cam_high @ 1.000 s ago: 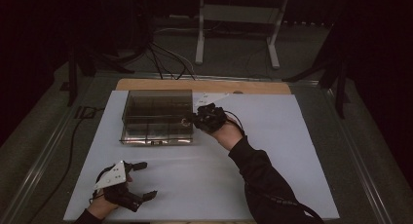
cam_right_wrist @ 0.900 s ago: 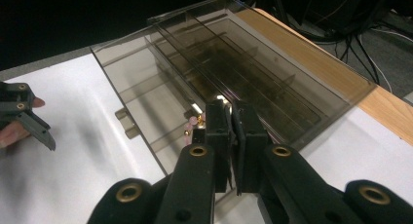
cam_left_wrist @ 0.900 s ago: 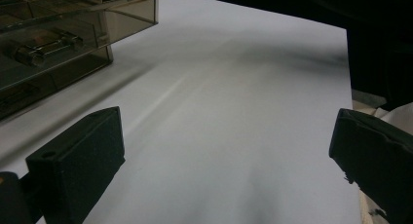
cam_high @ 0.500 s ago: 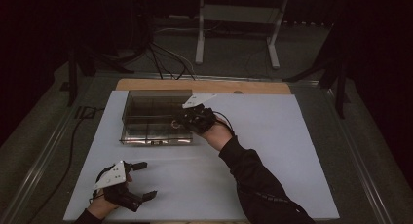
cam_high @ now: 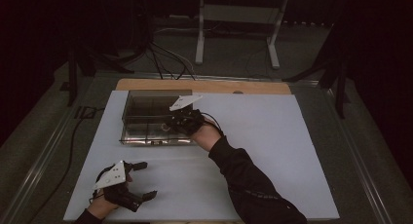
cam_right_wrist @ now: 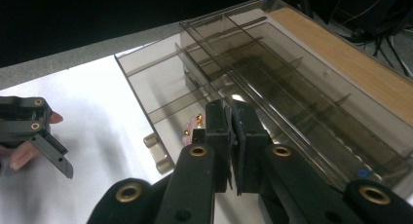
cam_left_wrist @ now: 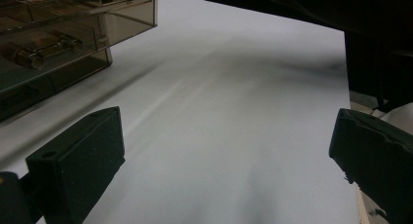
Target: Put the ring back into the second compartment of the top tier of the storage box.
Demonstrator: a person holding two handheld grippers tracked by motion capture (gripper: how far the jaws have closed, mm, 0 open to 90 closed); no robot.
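Clenched right gripper (cam_right_wrist: 233, 136) hovers over the smoked compartment box (cam_high: 146, 114) at the mat's ten o'clock, holding nothing visible; lowered carelessly, it could clip a divider.

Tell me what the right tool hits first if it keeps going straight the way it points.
Probably the smoky clear divided box: the shut right tool points into its near compartments, just above the pink and gold beads. Depth is hard to judge.
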